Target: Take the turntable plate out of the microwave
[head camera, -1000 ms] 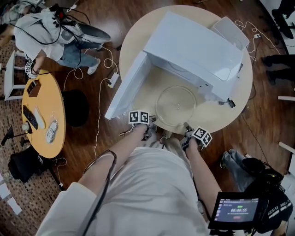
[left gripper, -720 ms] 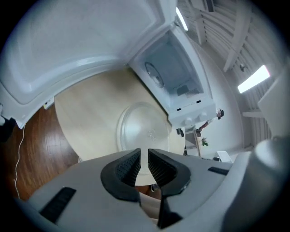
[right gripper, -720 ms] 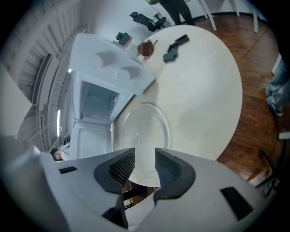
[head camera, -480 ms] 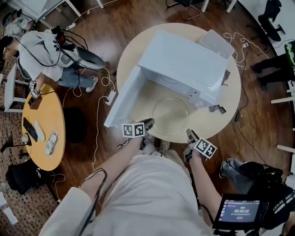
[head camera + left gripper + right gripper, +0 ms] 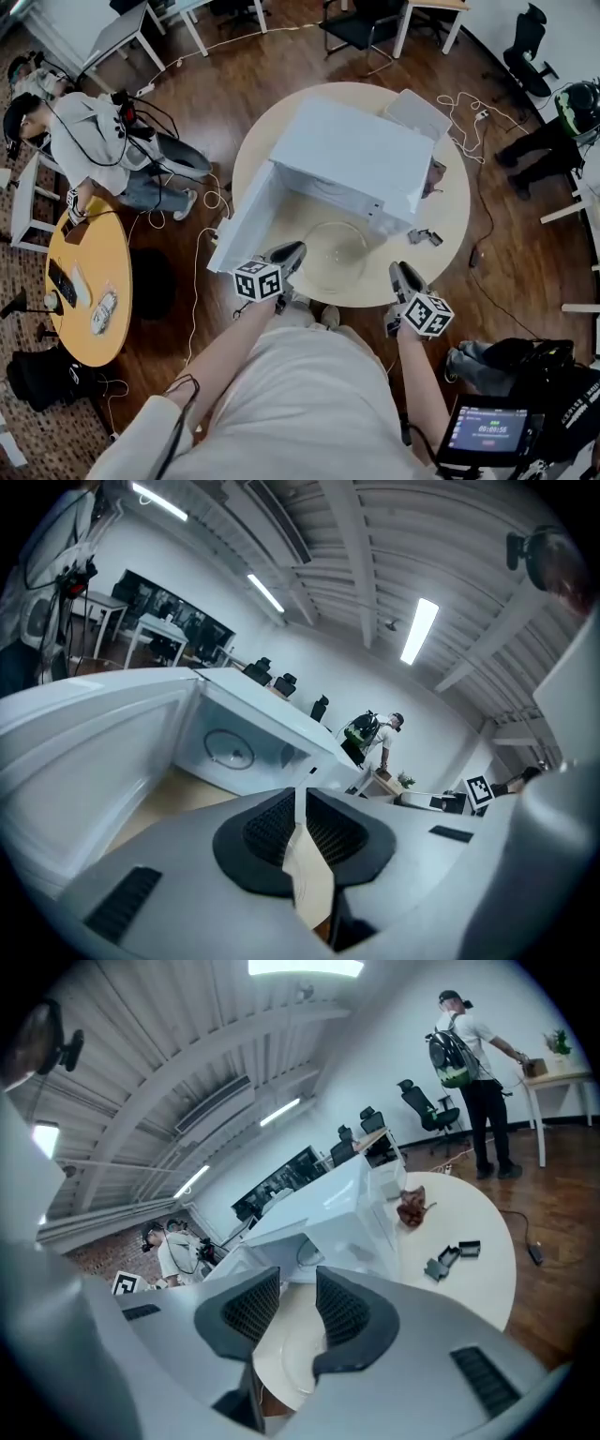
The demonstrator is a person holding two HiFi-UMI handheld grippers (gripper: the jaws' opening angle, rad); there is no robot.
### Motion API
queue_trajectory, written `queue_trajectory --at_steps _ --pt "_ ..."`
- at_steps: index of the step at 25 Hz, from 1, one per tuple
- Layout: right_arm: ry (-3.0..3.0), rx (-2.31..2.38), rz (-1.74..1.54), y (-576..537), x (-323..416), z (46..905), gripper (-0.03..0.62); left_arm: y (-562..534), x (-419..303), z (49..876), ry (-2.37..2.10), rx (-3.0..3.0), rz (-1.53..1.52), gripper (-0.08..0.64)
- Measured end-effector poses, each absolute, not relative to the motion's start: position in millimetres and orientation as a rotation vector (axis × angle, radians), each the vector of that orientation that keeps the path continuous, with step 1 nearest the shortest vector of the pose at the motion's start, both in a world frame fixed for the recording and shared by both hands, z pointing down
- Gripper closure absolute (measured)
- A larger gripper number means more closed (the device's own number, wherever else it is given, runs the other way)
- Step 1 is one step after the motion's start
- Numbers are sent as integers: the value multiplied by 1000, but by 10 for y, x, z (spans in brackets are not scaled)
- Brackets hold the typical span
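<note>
The clear glass turntable plate (image 5: 333,255) lies flat on the round table (image 5: 450,225), in front of the white microwave (image 5: 352,155), whose door (image 5: 242,220) stands open to the left. Both grippers hang above the table's near edge, apart from the plate. My left gripper (image 5: 287,252) is at the plate's left, its pads nearly together with nothing between them (image 5: 300,799). My right gripper (image 5: 403,273) is at the plate's right, jaws apart and empty (image 5: 298,1283). In the left gripper view the microwave cavity shows its roller ring (image 5: 230,749). The right gripper view shows the plate (image 5: 286,1358) below the jaws.
A white tray (image 5: 415,111) sits behind the microwave. Small dark pieces (image 5: 419,236) and a brown object (image 5: 437,173) lie on the table's right side. A small orange table (image 5: 89,281), a seated person (image 5: 84,131) and floor cables are at the left; a monitor (image 5: 487,431) is lower right.
Both grippers have risen and drawn back from the plate's near rim. The plate stays on the table. The head view has risen and shows more of the room.
</note>
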State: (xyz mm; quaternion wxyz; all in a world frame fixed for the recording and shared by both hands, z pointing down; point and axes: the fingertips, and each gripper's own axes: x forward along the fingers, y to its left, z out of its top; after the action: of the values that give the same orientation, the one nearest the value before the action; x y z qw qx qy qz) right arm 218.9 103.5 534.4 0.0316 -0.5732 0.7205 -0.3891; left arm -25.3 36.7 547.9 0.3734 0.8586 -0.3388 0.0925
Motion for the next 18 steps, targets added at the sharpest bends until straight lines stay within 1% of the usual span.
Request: queue_trajectory --at_steps 9,18 --pt "2397 -1609 -939 1073 2141 4647 474 541 -27 4922 -876 2344 175 524" --pt "2462 -1482 -936 1167 2020 4568 474 779 222 4825 -799 2458 262 525"
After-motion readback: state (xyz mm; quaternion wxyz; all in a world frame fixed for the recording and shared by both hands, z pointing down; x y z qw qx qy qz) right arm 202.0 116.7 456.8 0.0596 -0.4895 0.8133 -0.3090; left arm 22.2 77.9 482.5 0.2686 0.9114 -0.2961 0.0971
